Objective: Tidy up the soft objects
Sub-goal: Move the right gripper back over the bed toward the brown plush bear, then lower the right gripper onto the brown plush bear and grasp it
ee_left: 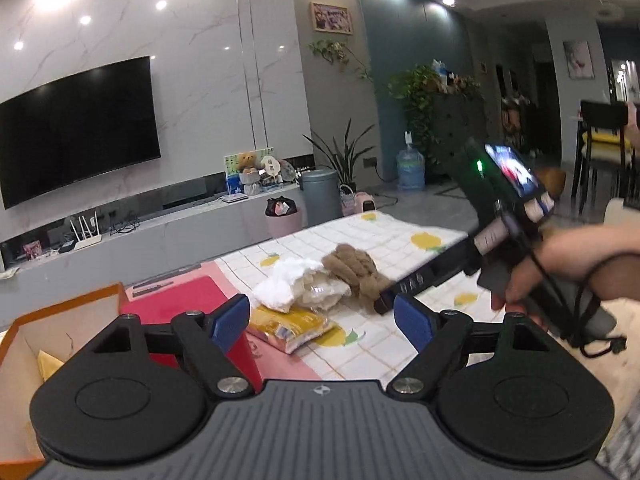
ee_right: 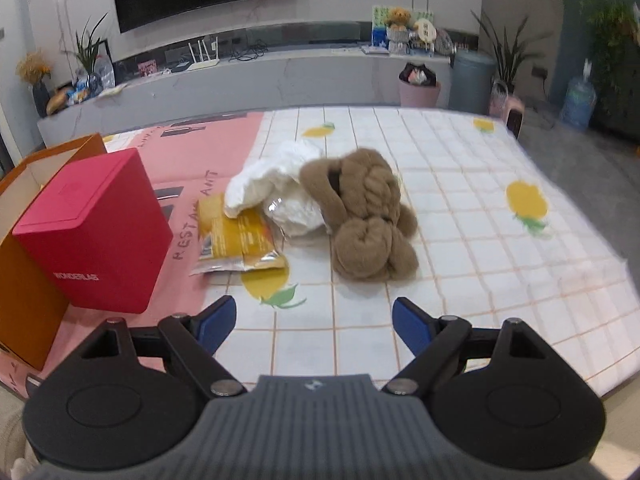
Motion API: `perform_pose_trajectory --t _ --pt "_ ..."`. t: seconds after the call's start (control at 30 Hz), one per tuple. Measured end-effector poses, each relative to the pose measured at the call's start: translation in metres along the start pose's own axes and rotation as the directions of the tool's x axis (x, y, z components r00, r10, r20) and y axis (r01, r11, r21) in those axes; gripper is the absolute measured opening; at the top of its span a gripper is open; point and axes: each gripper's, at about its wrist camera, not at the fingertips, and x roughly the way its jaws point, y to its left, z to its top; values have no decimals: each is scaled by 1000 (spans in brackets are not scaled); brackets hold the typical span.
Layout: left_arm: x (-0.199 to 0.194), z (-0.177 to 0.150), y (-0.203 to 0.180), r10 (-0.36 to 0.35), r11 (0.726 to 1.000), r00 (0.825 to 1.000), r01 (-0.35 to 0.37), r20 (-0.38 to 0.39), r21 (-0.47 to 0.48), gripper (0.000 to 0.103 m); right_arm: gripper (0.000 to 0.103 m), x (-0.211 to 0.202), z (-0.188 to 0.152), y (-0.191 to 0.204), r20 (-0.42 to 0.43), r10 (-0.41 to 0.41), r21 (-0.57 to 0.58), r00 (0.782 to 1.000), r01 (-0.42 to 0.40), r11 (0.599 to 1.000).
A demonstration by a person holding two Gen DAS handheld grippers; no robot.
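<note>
With both the left gripper [ee_left: 322, 322] and right gripper [ee_right: 314, 322] spread and empty, bring the right low over the brown yarn [ee_right: 366, 216] beside the white cloth [ee_right: 272, 178], gripping its thick middle

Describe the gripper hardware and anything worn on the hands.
Both the left gripper and right gripper have black linkage arms, blue finger pads, round black discs and a ribbed grey body with a small logo. From the left wrist view, the right unit carries a lit screen, green LED and black cable; a black cord loops the wrist.
</note>
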Motion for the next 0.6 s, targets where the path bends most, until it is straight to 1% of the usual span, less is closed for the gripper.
perform_pose_trajectory --t 0.07,0.17,0.2,0.27,0.37,0.43,0.5,0.57,0.6 --pt "5 -8 -9 10 1000 1000 -9 -6 19 96 84 6 -3 -10 2 10 44 1000 -10 999" --pt "18 -20 -20 28 999 999 -28 -15 47 96 85 20 -1 -24 4 4 78 1000 -4 997" --pt "22 -24 -23 47 999 999 -46 -12 29 96 85 25 -1 -29 7 -4 87 1000 3 996" --pt "27 -31 -25 79 996 997 -79 -14 -30 96 89 36 3 -35 21 -29 91 999 27 995" --pt "46 -35 -26 99 987 993 -106 -57 -124 96 89 53 12 -41 54 -29 49 998 26 998" --pt "61 -36 -23 93 978 991 -109 -96 -179 96 93 66 19 -45 61 2 35 998 -4 999" --pt "77 -36 -19 62 967 989 -93 -132 -238 96 93 83 23 -52 33 51 66 998 -53 996" --pt "89 -37 -16 68 953 987 -108 -147 -281 96 93 94 26 -56 38 65 72 997 -68 995" --pt "94 -37 -16 76 949 985 -120 -158 -293 96 93 100 27 -57 36 58 61 998 -60 996"
